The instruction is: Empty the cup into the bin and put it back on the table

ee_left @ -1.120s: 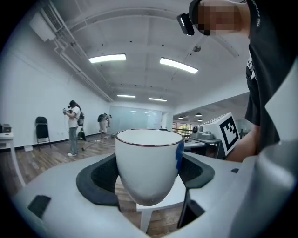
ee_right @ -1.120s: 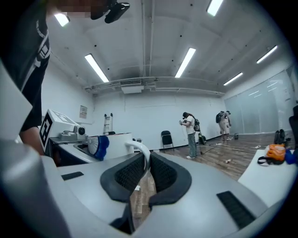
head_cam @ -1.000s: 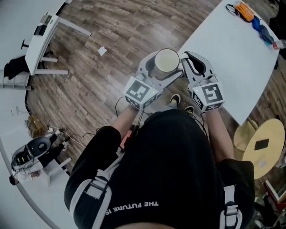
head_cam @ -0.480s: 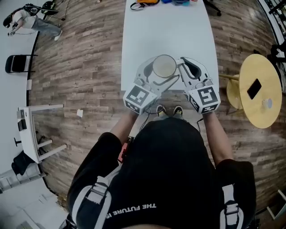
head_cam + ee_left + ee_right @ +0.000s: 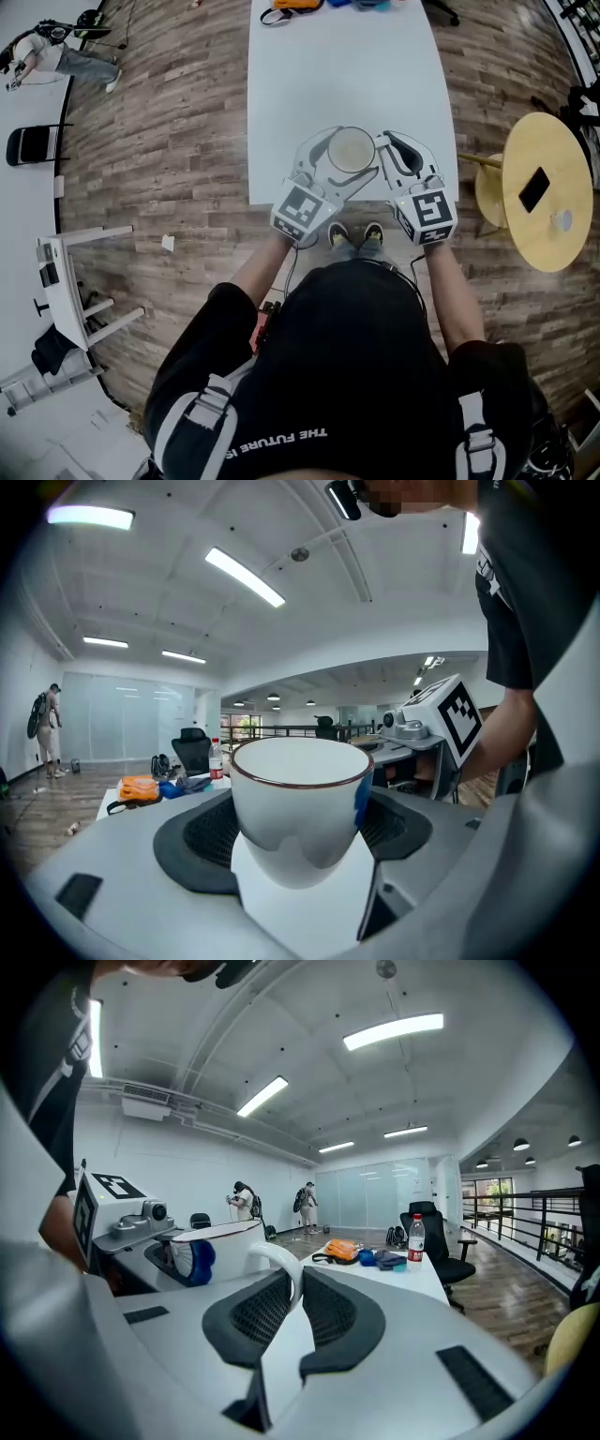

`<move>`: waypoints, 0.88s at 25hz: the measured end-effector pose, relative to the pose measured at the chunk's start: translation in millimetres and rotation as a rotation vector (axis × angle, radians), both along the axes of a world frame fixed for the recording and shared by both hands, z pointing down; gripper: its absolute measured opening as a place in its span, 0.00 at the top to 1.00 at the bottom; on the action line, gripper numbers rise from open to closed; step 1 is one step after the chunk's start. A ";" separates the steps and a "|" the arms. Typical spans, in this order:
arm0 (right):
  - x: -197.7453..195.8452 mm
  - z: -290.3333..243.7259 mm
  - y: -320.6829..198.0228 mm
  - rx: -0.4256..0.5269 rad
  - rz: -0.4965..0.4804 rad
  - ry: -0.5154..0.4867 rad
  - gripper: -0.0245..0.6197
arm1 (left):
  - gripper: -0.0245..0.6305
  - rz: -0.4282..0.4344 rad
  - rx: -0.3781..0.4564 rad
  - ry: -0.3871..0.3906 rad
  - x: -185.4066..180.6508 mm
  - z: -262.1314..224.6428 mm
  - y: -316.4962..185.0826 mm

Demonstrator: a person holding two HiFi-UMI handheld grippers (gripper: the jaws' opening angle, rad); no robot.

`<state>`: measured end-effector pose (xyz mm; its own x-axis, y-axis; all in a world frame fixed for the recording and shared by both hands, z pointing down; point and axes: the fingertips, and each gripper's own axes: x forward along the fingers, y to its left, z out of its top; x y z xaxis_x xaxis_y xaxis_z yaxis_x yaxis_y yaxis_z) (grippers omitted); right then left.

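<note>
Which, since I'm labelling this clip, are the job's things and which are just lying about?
Job: cup, left tongs shut round its body, right tongs shut on its handle, white table.
Lying about: orange bag, water bottle, round yellow table, phone, office chair.

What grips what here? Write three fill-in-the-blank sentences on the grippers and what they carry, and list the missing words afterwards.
1. The left gripper is shut around the white ____.
2. The right gripper pinches its curved ____.
3. Both hold it over the long ____ table, not the round table.

Missing words: cup; handle; white.
</note>
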<state>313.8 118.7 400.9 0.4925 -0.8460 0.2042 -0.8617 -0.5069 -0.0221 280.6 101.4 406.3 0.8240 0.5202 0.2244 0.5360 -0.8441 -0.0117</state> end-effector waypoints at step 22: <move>63.8 207.6 -6.0 -0.209 0.045 -0.241 0.89 | 0.39 0.098 0.073 -0.245 64.4 206.3 -7.8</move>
<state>377.6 112.7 608.6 0.4448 -0.7519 0.4866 -0.8209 -0.5595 -0.1141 344.9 93.5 612.5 0.6872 0.5696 0.4508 0.6093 -0.7899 0.0692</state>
